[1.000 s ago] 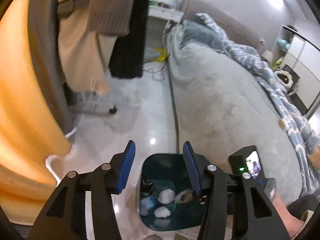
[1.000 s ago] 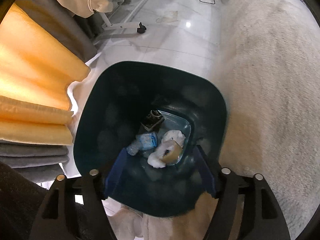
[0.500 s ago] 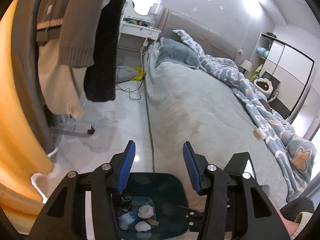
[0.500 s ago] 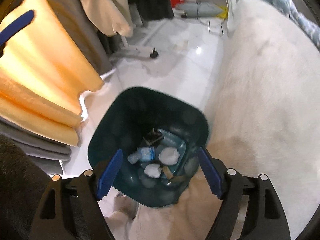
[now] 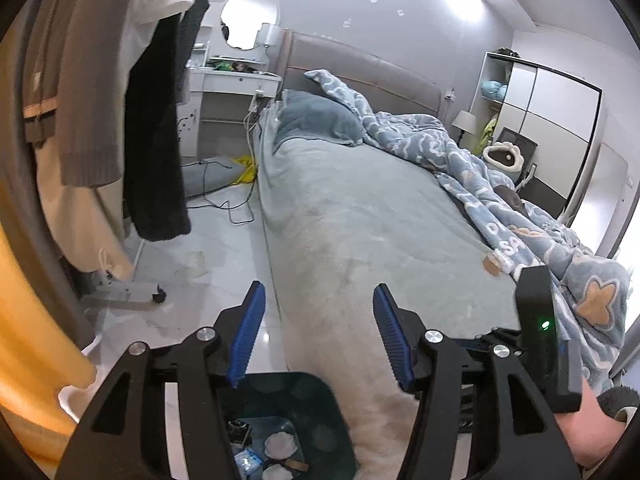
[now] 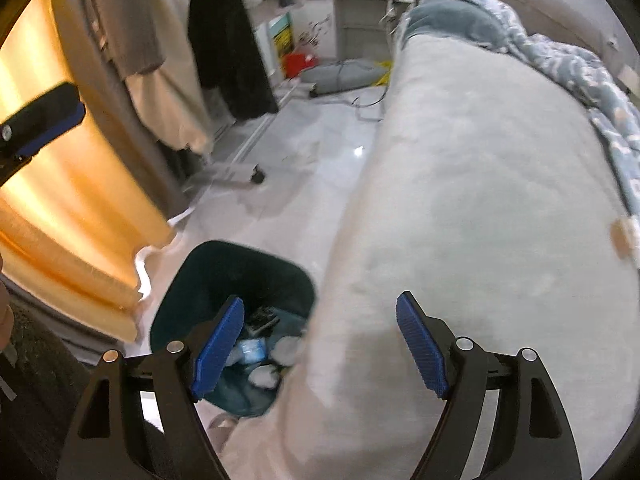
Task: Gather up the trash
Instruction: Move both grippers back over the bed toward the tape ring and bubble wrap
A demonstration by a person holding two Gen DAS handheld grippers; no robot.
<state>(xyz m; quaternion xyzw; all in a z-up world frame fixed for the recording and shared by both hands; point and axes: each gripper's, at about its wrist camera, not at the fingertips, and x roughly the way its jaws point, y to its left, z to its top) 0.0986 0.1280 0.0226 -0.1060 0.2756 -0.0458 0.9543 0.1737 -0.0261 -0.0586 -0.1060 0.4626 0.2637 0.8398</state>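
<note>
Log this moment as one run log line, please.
left gripper: opening, empty | right gripper: open, empty | trash bin: on floor beside bed, holds trash

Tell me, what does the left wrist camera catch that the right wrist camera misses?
Only the left wrist view shows the round mirror, the wardrobe and a bedside lamp. Only the right wrist view shows a red box on the floor. Both show the dark teal trash bin holding crumpled tissues, the grey bed, hanging clothes, and empty grippers; the left gripper is opening.
</note>
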